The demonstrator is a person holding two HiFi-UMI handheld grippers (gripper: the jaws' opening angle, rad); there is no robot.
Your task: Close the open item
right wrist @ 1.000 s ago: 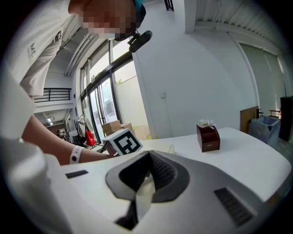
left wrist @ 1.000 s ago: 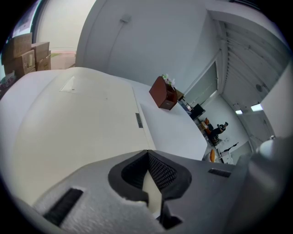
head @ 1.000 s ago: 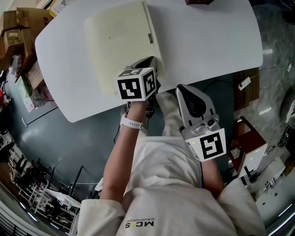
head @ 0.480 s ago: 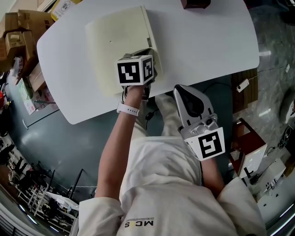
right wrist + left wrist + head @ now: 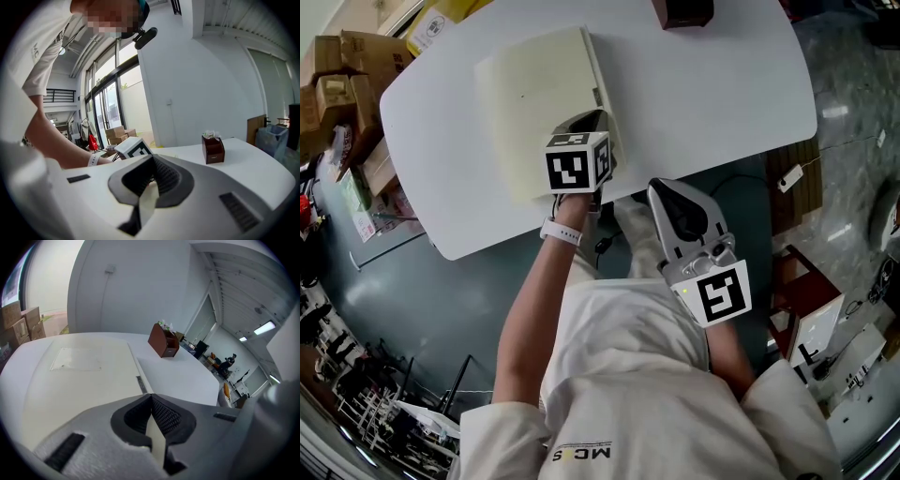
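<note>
The cream flat case [image 5: 539, 103] lies shut on the white table [image 5: 722, 94], its lid down flat. It fills the left part of the surface, and its near end comes close to the table's near edge. A small metal fitting [image 5: 606, 77] sits on its right long side, and a faint rectangular patch [image 5: 75, 359] marks the lid.

The left gripper [image 5: 587, 120] hangs over the case's near right corner, pointing steeply down at the lid; its jaws are pressed together with nothing between them. Whether the tips touch the lid I cannot tell. In the head view its marker cube [image 5: 577, 161] covers part of that corner. A white wristband [image 5: 561, 232] shows on the arm behind it.

The right gripper [image 5: 664, 189] is held off the table, below the near edge and in front of the person's body, well apart from the case. Its jaws are also together and empty.

A brown holder with white and green stuff in its top [image 5: 682, 11] stands at the far edge, right of the case and well apart from it. Cardboard boxes [image 5: 337, 66] are stacked on the floor beyond the table's left end.
</note>
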